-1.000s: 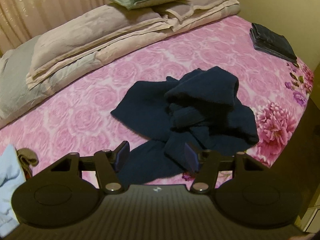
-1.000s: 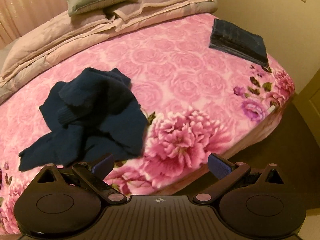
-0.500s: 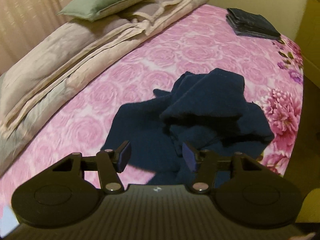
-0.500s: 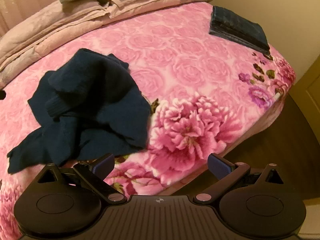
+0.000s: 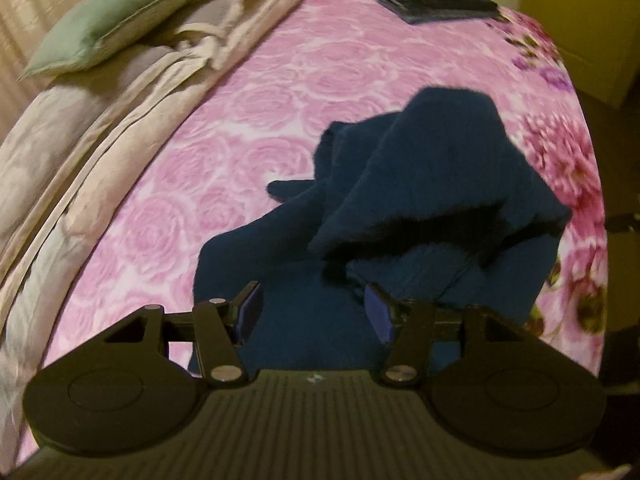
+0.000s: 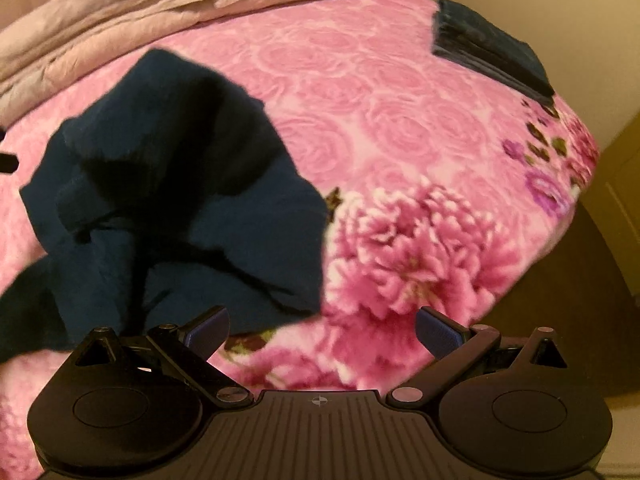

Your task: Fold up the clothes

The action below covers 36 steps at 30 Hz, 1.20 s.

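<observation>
Closer now, the left tongs (image 5: 312,312) hang released over the crumpled navy knit garment (image 5: 420,200) on the pink rose-patterned bed (image 5: 260,120). Right view: right tongs (image 6: 322,330) gape wide beside it; better pinch one clear edge.

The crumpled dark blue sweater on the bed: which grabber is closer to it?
Left. The left gripper hangs open right over the sweater. The right gripper is open off its right edge, over the pink blanket.
</observation>
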Available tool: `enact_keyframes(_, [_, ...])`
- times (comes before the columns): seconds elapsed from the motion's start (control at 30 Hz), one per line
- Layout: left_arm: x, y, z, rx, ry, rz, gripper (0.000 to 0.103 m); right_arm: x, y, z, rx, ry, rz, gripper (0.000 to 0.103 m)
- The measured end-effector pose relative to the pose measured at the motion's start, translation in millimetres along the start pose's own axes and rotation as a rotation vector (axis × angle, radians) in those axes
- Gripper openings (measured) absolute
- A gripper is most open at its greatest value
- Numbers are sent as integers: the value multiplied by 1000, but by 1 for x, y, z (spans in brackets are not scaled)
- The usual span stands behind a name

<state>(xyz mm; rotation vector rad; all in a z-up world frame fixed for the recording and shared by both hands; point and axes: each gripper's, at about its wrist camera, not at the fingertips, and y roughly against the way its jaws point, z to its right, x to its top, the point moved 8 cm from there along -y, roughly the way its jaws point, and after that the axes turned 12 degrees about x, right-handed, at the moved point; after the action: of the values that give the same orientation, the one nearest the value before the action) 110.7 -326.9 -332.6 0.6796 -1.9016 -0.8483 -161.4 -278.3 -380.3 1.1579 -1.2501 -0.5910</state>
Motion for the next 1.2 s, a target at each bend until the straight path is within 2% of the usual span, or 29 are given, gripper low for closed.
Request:
enact_keyframes(0.1, [0, -17, 7, -22, -55, 33, 52, -1, -25, -5, -16, 56, -12, 87])
enact_keyframes(0.27, [0, -44, 19, -59, -142, 89, 52, -4, -62, -1, -39, 73, -30, 87])
enact_keyframes(0.4, [11, -61, 27, -98, -145, 152, 52, 5, -81, 9, -35, 57, 7, 85])
enact_keyframes(0.43, [14, -65, 30, -108, -145, 168, 52, 9, -83, 10, -25, 53, 26, 60])
enact_keyframes(0.47, [17, -70, 32, -117, -146, 183, 45, 12, -84, 10, 5, 48, 43, 41])
enact_keyframes(0.5, [20, -74, 34, -135, -141, 192, 21, 16, -85, 11, 37, 28, 47, 13])
enact_keyframes(0.53, [25, -77, 35, -172, -123, 182, 7, 21, -85, 11, 65, 10, 52, 12])
enact_keyframes(0.57, [30, -80, 34, -201, -102, 175, 6, 27, -80, 13, 57, 5, 81, 10])
enact_keyframes(0.63, [42, -79, 23, -207, -32, 174, 5, 45, -62, 23, 26, -8, 152, 8])
enact_keyframes(0.77, [69, -54, -28, -131, 163, 211, 5, 89, -11, 49, -24, -43, 304, 7])
enact_keyframes(0.97, [97, 21, -109, 29, 379, 309, 5, 177, 82, 58, -84, 100, 567, 7])
enact_keyframes(1.1, [108, 90, -146, 135, 472, 381, 5, 235, 140, 62, -33, 177, 725, 7])
enact_keyframes(1.2, [113, 143, -148, 223, 486, 424, 5, 268, 179, 56, 25, 273, 831, 7])
